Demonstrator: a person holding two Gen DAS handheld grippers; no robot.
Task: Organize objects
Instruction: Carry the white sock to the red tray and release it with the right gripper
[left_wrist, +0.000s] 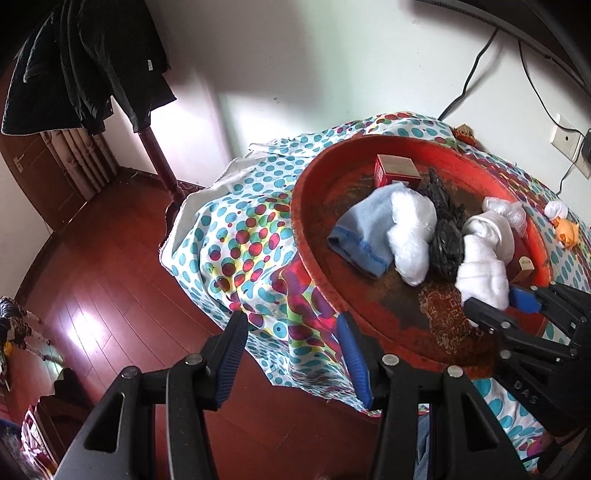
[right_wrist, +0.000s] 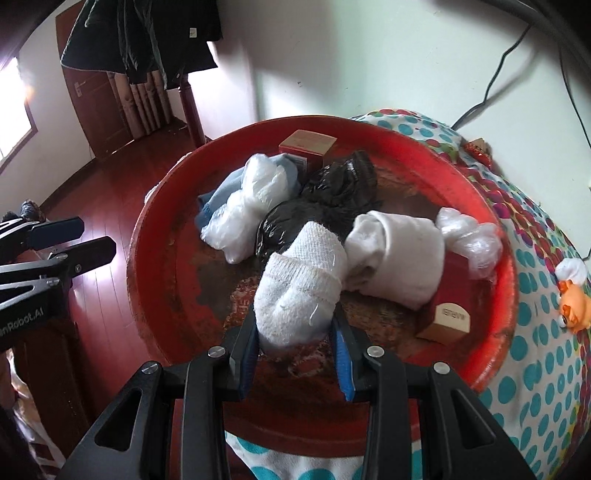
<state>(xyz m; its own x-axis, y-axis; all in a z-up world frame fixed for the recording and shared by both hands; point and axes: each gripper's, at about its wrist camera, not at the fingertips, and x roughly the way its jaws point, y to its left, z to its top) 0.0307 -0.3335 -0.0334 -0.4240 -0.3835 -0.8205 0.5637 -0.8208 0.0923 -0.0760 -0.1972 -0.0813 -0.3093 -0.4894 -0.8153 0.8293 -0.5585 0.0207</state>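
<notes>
A round red tray (right_wrist: 155, 206) sits on a dotted cloth (left_wrist: 236, 236). In it lie a rolled white sock (right_wrist: 299, 288), a second white sock roll (right_wrist: 402, 251), a blue sock (left_wrist: 354, 236), a white plastic bag (left_wrist: 410, 229), a black plastic bag (right_wrist: 325, 206), a clear bag (right_wrist: 472, 236) and red boxes (left_wrist: 395, 170). My right gripper (right_wrist: 295, 354) is shut on the near white sock (left_wrist: 480, 277) over the tray's front. My left gripper (left_wrist: 291, 354) is open and empty, left of the tray over the cloth edge; it also shows in the right wrist view (right_wrist: 74, 240).
An orange toy (right_wrist: 572, 302) lies on the cloth right of the tray. Dark wood floor (left_wrist: 110, 280) is to the left. A dark coat (left_wrist: 92, 62) hangs on a stand by the wall. Cables and a socket (left_wrist: 565, 140) are on the wall behind.
</notes>
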